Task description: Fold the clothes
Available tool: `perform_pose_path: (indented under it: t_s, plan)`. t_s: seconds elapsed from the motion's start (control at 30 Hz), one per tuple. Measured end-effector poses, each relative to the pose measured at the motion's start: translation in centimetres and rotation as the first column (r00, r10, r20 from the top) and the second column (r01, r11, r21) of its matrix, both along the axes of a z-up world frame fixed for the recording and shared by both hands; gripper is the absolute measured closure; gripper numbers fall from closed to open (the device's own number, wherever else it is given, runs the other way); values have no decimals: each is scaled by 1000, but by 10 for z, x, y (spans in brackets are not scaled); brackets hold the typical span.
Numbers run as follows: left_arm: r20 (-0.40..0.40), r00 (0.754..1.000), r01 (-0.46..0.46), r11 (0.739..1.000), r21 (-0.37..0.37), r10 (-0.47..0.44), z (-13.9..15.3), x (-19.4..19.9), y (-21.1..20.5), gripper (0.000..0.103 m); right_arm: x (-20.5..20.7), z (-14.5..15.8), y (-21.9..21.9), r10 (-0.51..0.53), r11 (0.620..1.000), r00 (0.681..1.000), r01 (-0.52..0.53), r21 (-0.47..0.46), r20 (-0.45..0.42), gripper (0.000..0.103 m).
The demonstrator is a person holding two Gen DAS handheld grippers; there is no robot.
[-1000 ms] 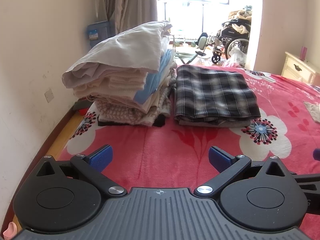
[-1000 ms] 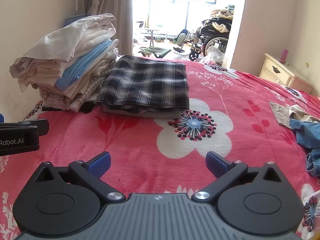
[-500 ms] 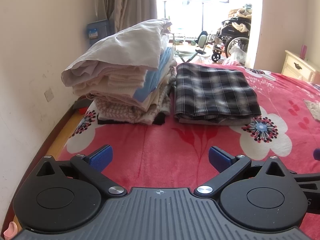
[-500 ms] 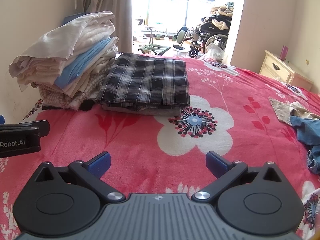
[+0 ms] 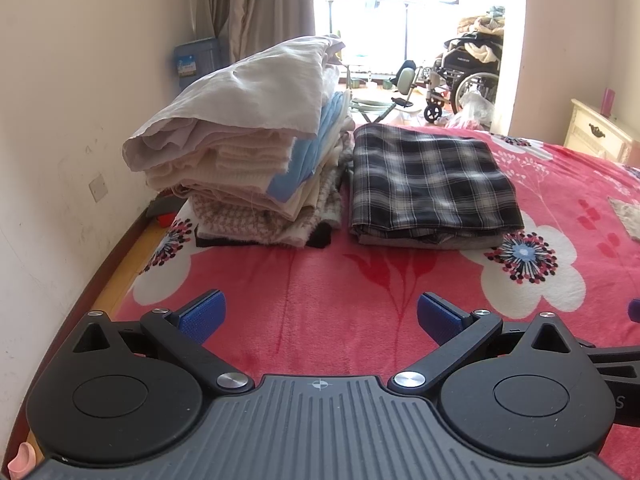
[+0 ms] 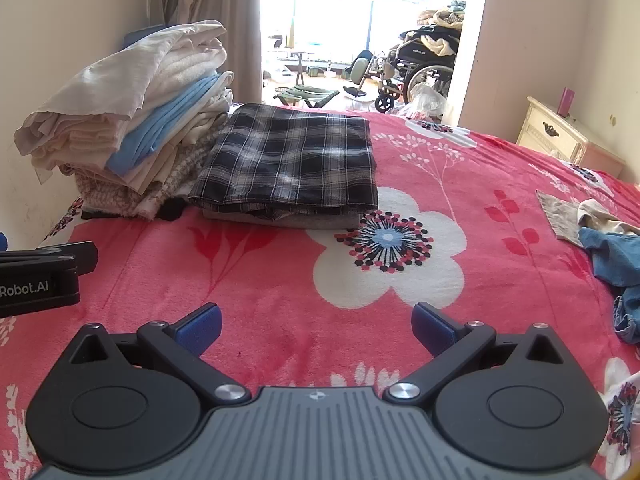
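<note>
Clothes lie folded on the red blanket (image 5: 320, 288): a tall pile (image 5: 244, 160) by the wall and a plaid shirt (image 5: 428, 176) touching its side. Unfolded clothes (image 6: 604, 240) lie well apart. The left gripper (image 5: 318, 314) and right gripper (image 6: 316, 322) hover with fingers wide apart, holding nothing.

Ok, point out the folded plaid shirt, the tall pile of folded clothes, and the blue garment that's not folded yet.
folded plaid shirt (image 6: 292, 160), right wrist view, middle of its top face.
tall pile of folded clothes (image 5: 240, 160), left wrist view, front folded edges.
blue garment (image 6: 612, 256), right wrist view, crumpled middle.
</note>
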State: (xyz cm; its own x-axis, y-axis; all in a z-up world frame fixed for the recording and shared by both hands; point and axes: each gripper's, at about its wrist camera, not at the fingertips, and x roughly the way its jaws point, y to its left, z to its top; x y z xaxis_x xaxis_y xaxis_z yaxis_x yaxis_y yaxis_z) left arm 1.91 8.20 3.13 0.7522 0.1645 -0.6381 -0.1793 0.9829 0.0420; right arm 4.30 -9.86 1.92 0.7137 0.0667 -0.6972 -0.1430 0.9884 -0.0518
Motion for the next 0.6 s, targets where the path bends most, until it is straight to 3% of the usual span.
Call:
perform_pose_path:
  t_s: [0.6]
  plan:
    - [-7,1000,-1,1000,1,1,-1,0,0,0,0,-1,0,-4,1000,1000,4,-2,-6,0]
